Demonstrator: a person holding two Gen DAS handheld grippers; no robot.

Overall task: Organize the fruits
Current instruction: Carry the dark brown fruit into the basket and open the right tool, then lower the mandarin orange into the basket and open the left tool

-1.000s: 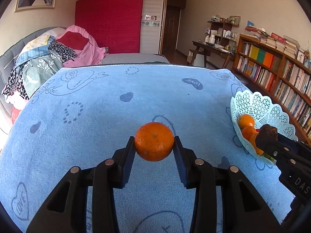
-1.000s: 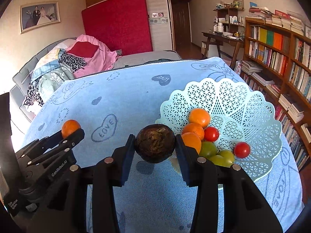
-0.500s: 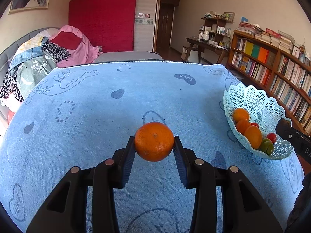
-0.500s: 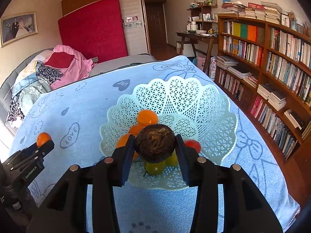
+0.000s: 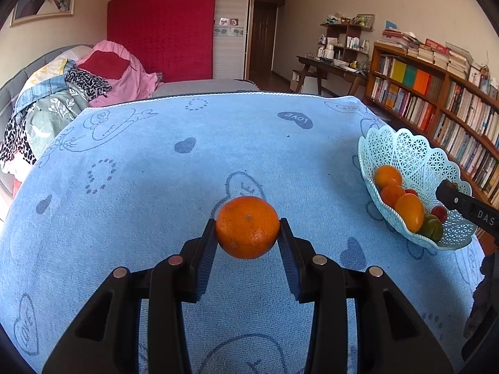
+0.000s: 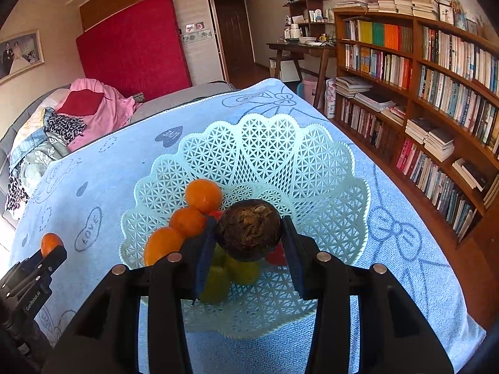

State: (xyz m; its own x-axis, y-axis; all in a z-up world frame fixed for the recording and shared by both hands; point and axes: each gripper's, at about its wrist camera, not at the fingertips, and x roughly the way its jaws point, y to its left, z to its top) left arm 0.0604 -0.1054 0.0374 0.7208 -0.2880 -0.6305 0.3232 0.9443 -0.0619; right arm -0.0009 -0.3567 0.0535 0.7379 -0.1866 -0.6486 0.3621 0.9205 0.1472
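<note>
Since a second ago the right hand-held gripper (image 6: 249,233) has travelled from beside the basket to directly over it; the left hand-held gripper (image 5: 248,237) has kept its grip and its place above the towel, with the basket now seen farther off to its right.

Far left of the bench — left hand-held gripper clamped on an orange (image 5: 247,227), both pads pressed to its sides, held clear of the blue towel (image 5: 156,187) that covers the bench. In the right wrist view the same orange (image 6: 50,243) shows small at the left edge, well apart from the basket.

Right side — pale lattice basket (image 6: 265,155) with scalloped rim, sitting on the towel. Inside, along its left part, three oranges (image 6: 187,221) in a row, touching one another. Green fruits (image 6: 215,283) lie beneath the gripper, and bits of red fruit (image 6: 276,257) are partly hidden behind the fingers.

Right hand-held gripper clamped on a dark brown round fruit (image 6: 249,230), held above the basket's contents; contact with the fruit below cannot be judged.
</note>
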